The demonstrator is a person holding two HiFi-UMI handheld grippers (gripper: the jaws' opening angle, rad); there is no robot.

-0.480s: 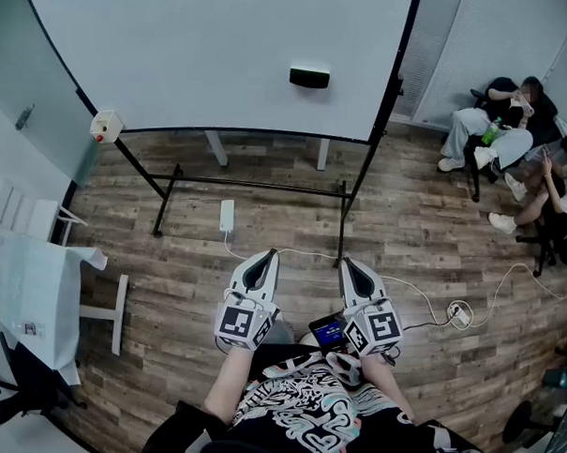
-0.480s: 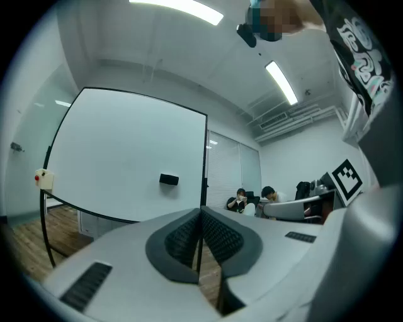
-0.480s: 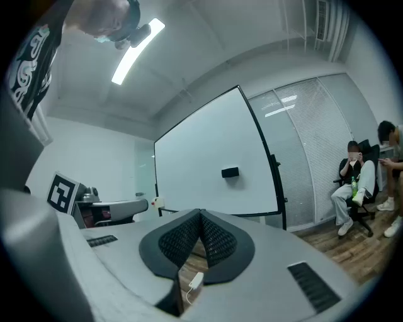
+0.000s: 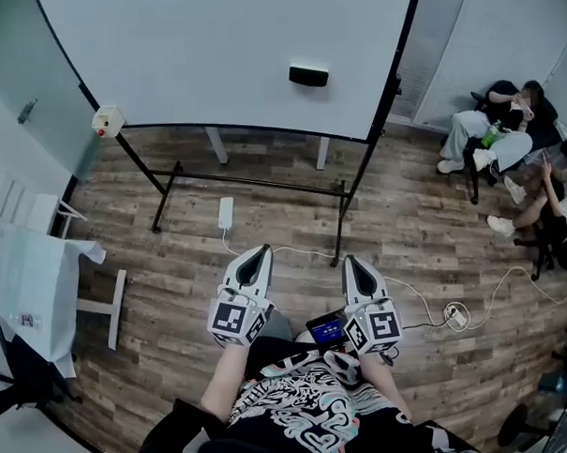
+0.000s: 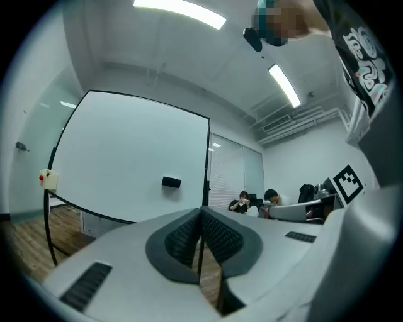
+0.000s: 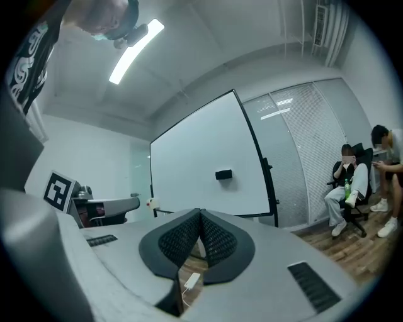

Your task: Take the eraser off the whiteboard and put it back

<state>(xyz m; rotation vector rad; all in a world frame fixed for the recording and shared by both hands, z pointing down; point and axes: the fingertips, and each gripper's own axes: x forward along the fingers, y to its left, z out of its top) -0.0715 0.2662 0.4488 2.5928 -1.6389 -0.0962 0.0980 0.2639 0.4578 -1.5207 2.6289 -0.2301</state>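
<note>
Head view: left tool (image 4: 258,251) and right tool (image 4: 351,262), jaws together, empty.

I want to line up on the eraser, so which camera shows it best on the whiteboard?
The head view: the eraser looks largest there, dark and unobstructed against the whiteboard. The left and right gripper views each show it only as a small, distant dark block on the board.
</note>
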